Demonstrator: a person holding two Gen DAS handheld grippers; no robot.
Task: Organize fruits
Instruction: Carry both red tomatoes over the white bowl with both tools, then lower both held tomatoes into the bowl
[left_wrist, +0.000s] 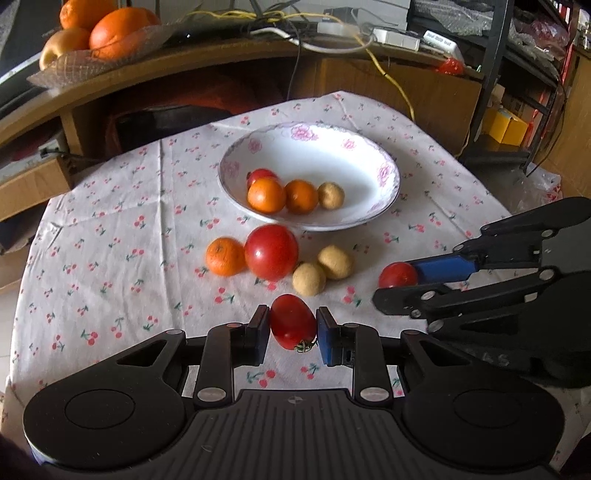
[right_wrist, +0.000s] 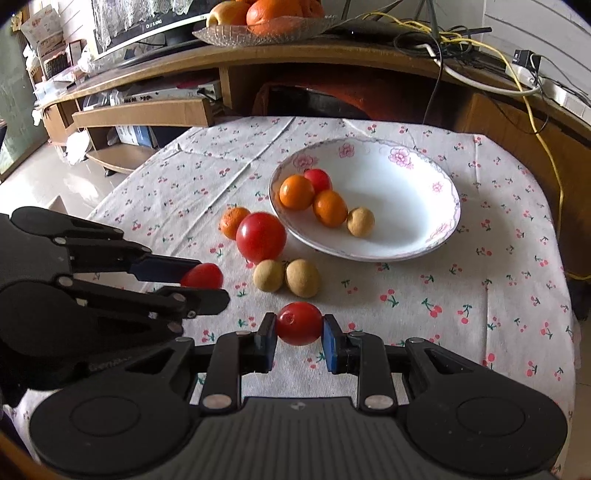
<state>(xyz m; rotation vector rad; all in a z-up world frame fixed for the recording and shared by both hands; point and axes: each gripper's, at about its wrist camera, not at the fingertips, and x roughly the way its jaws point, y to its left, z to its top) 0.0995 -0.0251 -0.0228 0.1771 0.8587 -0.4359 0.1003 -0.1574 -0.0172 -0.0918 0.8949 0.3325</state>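
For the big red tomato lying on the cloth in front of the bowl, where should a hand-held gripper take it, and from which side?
Probably across the widest middle of the large round red tomato, coming from above or the near side with jaws wide open. The small orange mandarin touches its left flank, and the white floral ceramic bowl sits close behind, so a left-right pinch looks crowded; front-to-back pads seem safer.

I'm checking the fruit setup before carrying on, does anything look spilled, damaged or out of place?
Nothing looks spilled or damaged. The bowl sits upright with four fruits inside. An orange, a large tomato and two brown fruits lie loose on the tablecloth. Each gripper's jaws hold a small tomato.
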